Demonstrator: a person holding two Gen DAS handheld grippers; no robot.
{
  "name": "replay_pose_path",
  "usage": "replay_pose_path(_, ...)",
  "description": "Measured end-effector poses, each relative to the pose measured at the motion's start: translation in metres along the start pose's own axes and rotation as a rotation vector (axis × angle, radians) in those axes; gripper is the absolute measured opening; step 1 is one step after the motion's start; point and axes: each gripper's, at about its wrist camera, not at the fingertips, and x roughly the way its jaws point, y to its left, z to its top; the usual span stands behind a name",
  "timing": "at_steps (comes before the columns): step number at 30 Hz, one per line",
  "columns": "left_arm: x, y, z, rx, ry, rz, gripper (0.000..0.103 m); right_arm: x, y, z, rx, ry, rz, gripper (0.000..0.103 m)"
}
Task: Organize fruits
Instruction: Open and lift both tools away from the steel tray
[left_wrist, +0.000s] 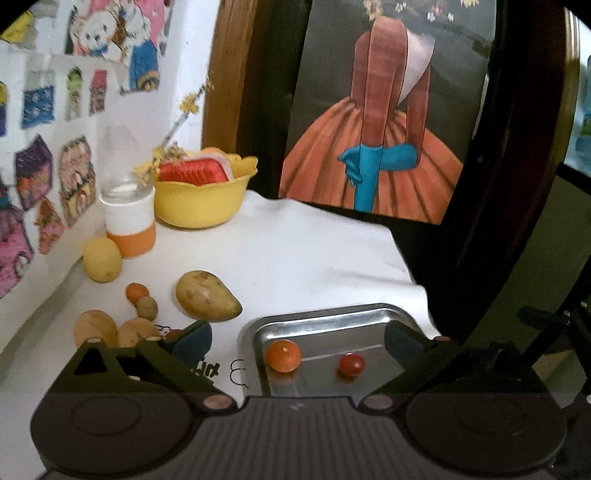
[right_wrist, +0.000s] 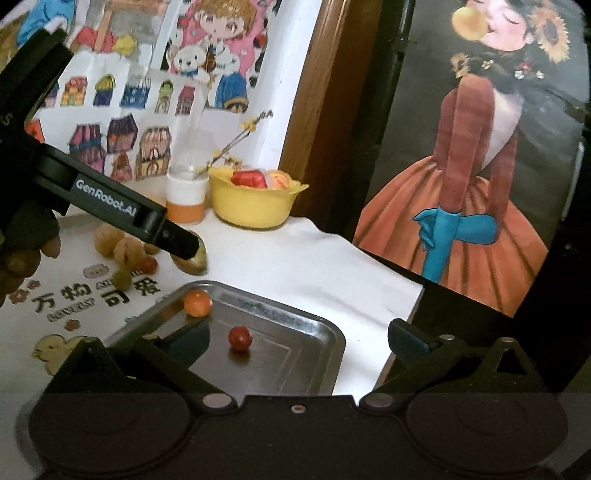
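Tray: orange and small red fruit inside. Left of tray on counter: mango, several smaller fruits, unsorted. Left gripper, right gripper: jaws apart, empty.

An orange fruit and red fruit lie apart in the metal tray.

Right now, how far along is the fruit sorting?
Done: an orange fruit and a red one lie in the metal tray. In hand: nothing; both hand-held grippers, left and right, are open and empty. Left: the mango, yellow fruit and small fruits lie on the cloth.
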Motion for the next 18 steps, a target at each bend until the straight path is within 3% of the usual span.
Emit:
replay_pose_path(6,-0.038,-0.004,-0.015,0.04,-0.031,-0.014,0.102,-0.038,0.011,-0.002,0.023,-0.025,-0.017,0.102)
replay_pose_path(18,-0.091,-0.002,-0.07,0.078,0.01,-0.015,0.102,-0.096,0.045,-0.018,0.038,-0.021,-0.031,0.102)
